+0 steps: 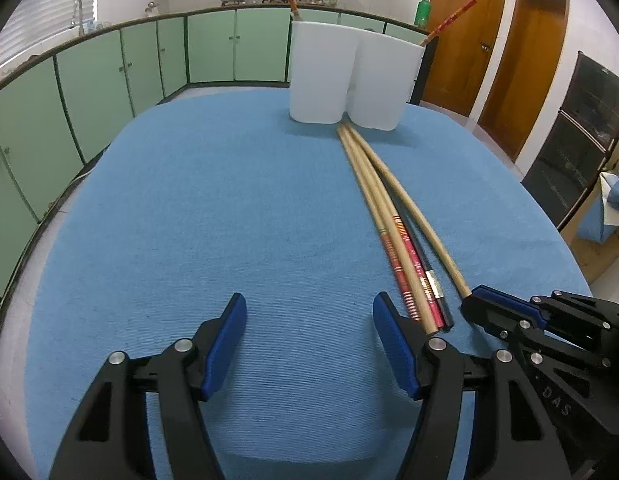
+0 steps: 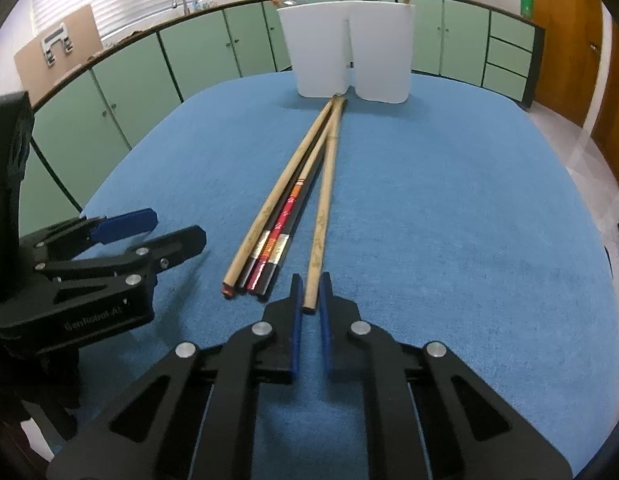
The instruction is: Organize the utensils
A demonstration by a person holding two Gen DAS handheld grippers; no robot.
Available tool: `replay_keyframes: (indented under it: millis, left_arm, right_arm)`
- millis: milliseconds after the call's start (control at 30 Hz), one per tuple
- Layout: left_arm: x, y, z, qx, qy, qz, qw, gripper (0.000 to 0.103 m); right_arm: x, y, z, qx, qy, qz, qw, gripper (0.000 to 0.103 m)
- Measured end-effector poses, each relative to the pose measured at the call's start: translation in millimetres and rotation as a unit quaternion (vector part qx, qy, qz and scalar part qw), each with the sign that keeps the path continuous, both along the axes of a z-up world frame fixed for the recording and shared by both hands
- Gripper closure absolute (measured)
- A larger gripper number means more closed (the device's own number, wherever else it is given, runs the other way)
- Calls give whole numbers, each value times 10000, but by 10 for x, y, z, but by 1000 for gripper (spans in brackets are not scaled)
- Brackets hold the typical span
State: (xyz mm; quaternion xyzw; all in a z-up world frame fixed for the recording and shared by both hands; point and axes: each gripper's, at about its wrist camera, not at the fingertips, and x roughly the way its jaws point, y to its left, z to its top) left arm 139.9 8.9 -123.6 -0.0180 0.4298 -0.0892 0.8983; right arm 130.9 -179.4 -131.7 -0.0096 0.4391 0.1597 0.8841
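Several chopsticks lie in a loose bundle (image 2: 277, 220) on the blue tablecloth (image 2: 449, 220), pointing at a white two-compartment holder (image 2: 349, 52). Each compartment has one red-topped chopstick standing in it. A plain wooden chopstick (image 2: 323, 208) lies apart on the right. My right gripper (image 2: 309, 292) has its blue pads closed around that chopstick's near end. My left gripper (image 1: 309, 320) is open and empty, just left of the bundle (image 1: 393, 232). In the left wrist view the holder (image 1: 349, 76) stands at the far edge and the right gripper (image 1: 469, 300) sits at the wooden chopstick's (image 1: 413, 208) end.
The table is round-edged, with green cabinets (image 1: 129, 68) beyond it on the left and far side. Wooden doors (image 1: 521, 64) and a dark shelf unit (image 1: 577, 128) stand to the right. The left gripper's body (image 2: 89, 272) is close beside the right gripper.
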Motion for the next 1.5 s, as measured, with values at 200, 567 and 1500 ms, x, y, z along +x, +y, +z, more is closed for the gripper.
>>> replay_keyframes:
  millis: [200, 567, 1500]
  left_arm:
    - [-59, -173, 59, -197, -49, -246, 9995, 38]
    - [-10, -368, -11, 97, 72, -396, 9991, 38]
    - [-44, -178, -38, 445, 82, -38, 9990, 37]
  right_arm:
    - [-12, -211, 12, -142, -67, -242, 9996, 97]
    - [-11, -371, -19, 8, -24, -361, 9993, 97]
    - [-18, -345, -24, -62, -31, -304, 9995, 95]
